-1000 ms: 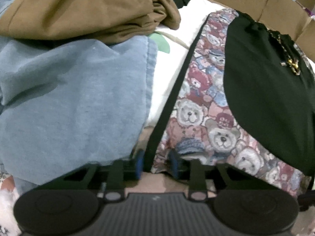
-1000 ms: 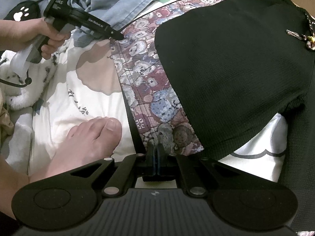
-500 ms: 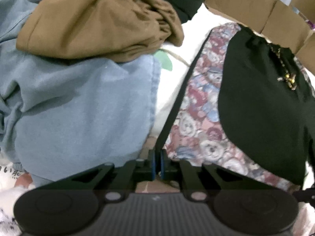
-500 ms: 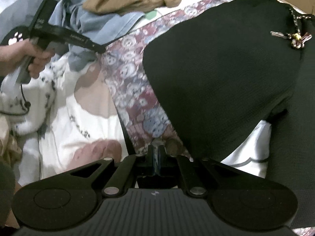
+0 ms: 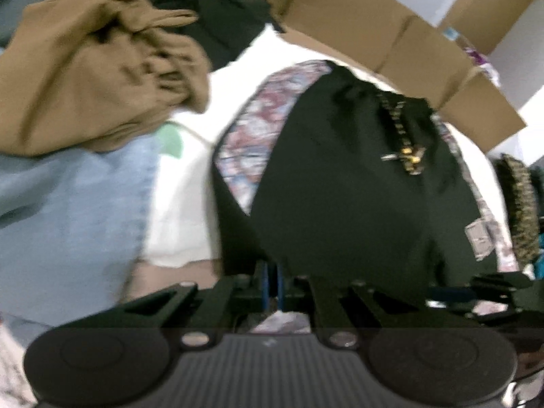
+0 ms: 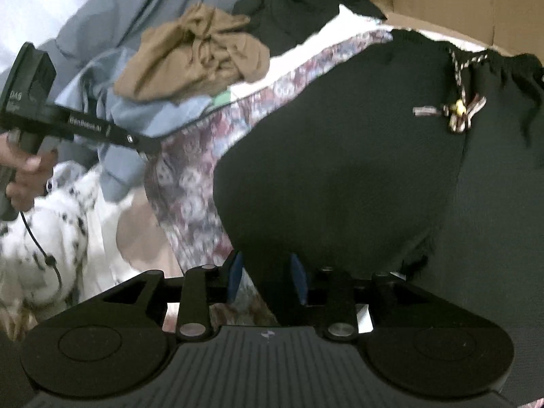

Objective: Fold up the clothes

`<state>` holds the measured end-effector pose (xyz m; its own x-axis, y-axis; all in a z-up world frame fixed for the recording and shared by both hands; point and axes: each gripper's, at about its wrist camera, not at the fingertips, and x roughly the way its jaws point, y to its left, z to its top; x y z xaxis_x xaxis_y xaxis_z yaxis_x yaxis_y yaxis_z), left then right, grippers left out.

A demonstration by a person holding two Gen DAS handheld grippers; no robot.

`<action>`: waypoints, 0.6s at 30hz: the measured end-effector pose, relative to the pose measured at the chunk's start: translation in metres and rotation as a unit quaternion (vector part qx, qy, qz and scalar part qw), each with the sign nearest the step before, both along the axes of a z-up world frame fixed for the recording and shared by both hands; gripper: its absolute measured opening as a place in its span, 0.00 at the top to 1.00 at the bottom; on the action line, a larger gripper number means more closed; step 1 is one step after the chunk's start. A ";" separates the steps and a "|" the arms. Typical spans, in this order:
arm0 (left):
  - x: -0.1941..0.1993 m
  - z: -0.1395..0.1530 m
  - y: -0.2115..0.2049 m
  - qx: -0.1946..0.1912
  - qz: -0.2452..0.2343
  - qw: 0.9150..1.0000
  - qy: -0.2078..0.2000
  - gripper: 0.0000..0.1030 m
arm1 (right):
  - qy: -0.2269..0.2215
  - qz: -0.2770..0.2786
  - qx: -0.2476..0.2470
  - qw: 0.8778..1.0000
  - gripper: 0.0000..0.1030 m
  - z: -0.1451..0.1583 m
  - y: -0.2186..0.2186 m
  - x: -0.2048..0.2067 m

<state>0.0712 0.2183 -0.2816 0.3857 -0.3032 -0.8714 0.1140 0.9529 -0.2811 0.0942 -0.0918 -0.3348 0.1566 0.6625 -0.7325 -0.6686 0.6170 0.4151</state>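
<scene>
Your left hand-held gripper points steeply downward, its two blue-padded fingers pressed together with only a thin edge of fabric pinched between them. From the right wrist view you can see that same tool reaching in from the left side, your left hand wrapped around its grip, fingers curled under the handle. Your right hand-held gripper is angled down less steeply, and its jaws have just been opening: the blue pads now stand apart, with dark cloth lying in the gap between them but not pressed by either pad.
</scene>
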 end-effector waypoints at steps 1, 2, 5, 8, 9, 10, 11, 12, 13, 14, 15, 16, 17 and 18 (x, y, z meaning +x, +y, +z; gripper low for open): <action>0.001 0.001 -0.006 -0.007 -0.007 1.000 0.002 0.95 | -0.001 0.000 0.006 1.000 0.66 0.003 0.002 0.001; 0.002 0.001 -0.012 -0.012 -0.013 1.000 0.004 0.95 | -0.002 0.001 0.011 1.000 0.66 0.006 0.005 0.001; 0.005 0.000 -0.028 -0.030 -0.028 0.999 0.008 0.95 | -0.005 0.007 0.028 1.000 0.66 0.014 0.014 0.000; 0.009 -0.003 -0.039 -0.058 -0.031 0.998 0.013 0.95 | -0.002 0.009 0.044 0.999 0.63 0.020 0.024 -0.001; 0.011 -0.004 -0.042 -0.067 -0.032 0.997 0.016 0.95 | -0.002 0.010 0.048 0.999 0.57 0.022 0.027 -0.001; 0.012 -0.005 -0.045 -0.076 -0.034 0.996 0.017 0.95 | -0.003 0.010 0.052 0.999 0.55 0.023 0.030 -0.001; 0.013 -0.005 -0.048 -0.085 -0.036 0.996 0.019 0.95 | -0.005 0.010 0.056 0.998 0.54 0.024 0.032 -0.002; 0.014 -0.005 -0.051 -0.093 -0.038 0.995 0.021 0.95 | -0.005 0.009 0.059 0.998 0.53 0.026 0.035 -0.002; 0.015 -0.006 -0.055 -0.101 -0.040 0.994 0.026 0.95 | -0.005 0.008 0.061 0.998 0.53 0.026 0.037 -0.002; 0.016 -0.007 -0.058 -0.108 -0.042 0.993 0.030 0.95 | -0.007 0.006 0.060 0.998 0.53 0.026 0.040 -0.002; 0.017 -0.008 -0.060 -0.115 -0.044 0.992 0.034 0.95 | -0.009 0.004 0.059 0.998 0.53 0.026 0.042 -0.002; 0.018 -0.009 -0.063 -0.121 -0.045 0.991 0.038 0.95 | -0.008 -0.001 0.056 0.998 0.53 0.025 0.043 -0.001; 0.019 -0.010 -0.065 -0.127 -0.047 0.990 0.041 0.95 | -0.008 -0.006 0.054 0.999 0.53 0.024 0.045 0.000; 0.020 -0.012 -0.068 -0.133 -0.049 0.989 0.044 0.95 | -0.006 -0.012 0.053 0.999 0.52 0.022 0.046 0.001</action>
<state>0.0907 0.1505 -0.2931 0.2696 -0.5574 -0.7853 0.1653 0.8301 -0.5325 0.0953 -0.0461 -0.3131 0.1822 0.7320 -0.6565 -0.6590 0.5864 0.4710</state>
